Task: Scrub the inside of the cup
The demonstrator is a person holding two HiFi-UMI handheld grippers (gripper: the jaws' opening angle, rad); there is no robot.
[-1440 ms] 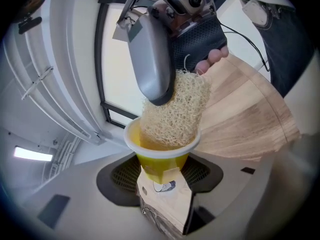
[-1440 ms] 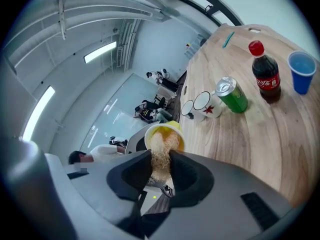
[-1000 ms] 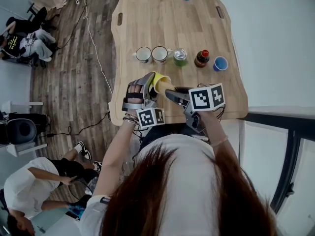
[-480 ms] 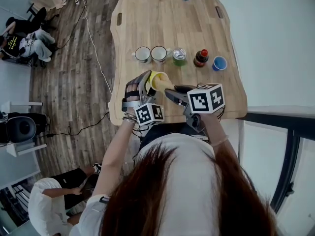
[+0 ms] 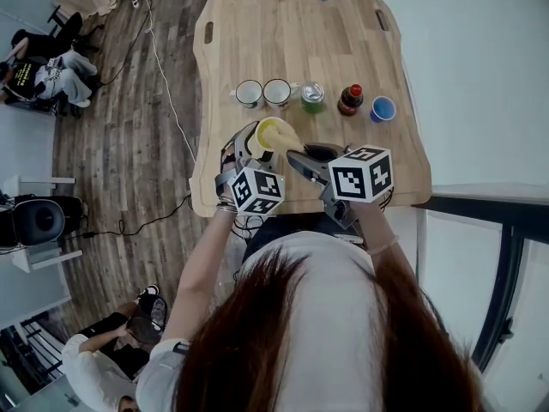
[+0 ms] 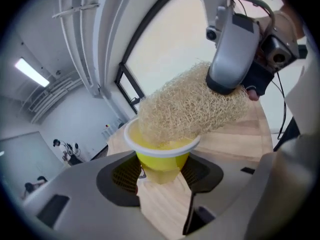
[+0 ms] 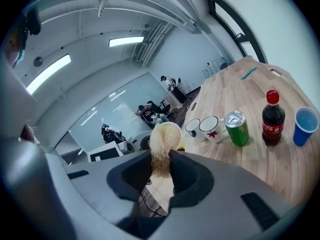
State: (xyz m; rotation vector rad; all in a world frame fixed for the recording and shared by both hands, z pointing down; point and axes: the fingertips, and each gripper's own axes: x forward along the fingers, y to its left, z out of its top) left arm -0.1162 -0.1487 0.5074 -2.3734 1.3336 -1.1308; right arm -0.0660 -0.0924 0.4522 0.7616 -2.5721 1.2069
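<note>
Two grippers meet at the head view's centre: the left gripper (image 6: 161, 173) pinches a small yellow, white-rimmed cup (image 6: 159, 159), and the right gripper (image 7: 160, 173) clamps a tan loofah scrubber (image 6: 192, 106) poking into it.

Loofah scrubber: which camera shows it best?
The left gripper view: the loofah scrubber fills the middle, its tip inside the yellow cup. The right gripper view shows it end-on, a narrow strip between the jaws. The head view shows only a pale bit at the cup's mouth.
</note>
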